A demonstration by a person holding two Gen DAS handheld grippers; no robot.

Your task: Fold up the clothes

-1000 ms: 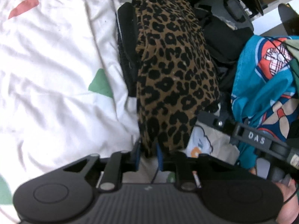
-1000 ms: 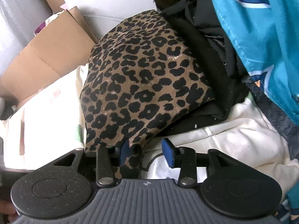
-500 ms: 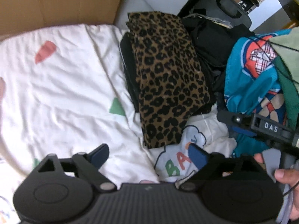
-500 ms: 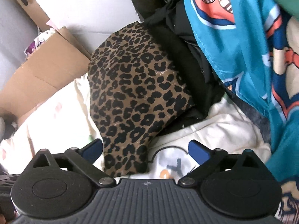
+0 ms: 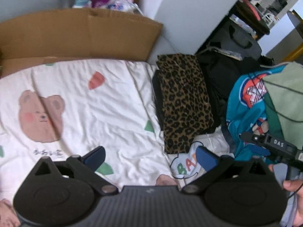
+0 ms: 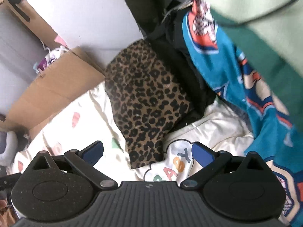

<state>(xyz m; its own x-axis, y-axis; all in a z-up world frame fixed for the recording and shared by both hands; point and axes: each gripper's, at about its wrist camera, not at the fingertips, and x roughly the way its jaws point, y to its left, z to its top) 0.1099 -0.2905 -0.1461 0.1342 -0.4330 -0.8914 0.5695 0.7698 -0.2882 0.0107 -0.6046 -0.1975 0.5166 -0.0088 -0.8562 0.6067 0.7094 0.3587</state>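
A folded leopard-print garment point(image 5: 184, 102) lies on top of black folded clothes point(image 5: 217, 75) at the right side of a white printed bed sheet point(image 5: 94, 104). My left gripper point(image 5: 150, 158) is open and empty, pulled back from the garment's near end. In the right wrist view the same leopard-print garment point(image 6: 145, 104) lies just ahead of my right gripper point(image 6: 147, 152), which is open and holds nothing. A teal cartoon-print garment point(image 6: 246, 94) and a pale green one point(image 6: 255, 9) are heaped to the right.
A brown cardboard box point(image 5: 75, 36) borders the far edge of the sheet, with bottles and bags behind it. A black bag point(image 5: 240, 37) stands at the back right. The other handheld gripper point(image 5: 272, 145) and a hand point(image 5: 291, 187) show at the right.
Both grippers let go of the leopard-print garment, opened wide and drew back and up from it. The garment now lies flat on the stack.
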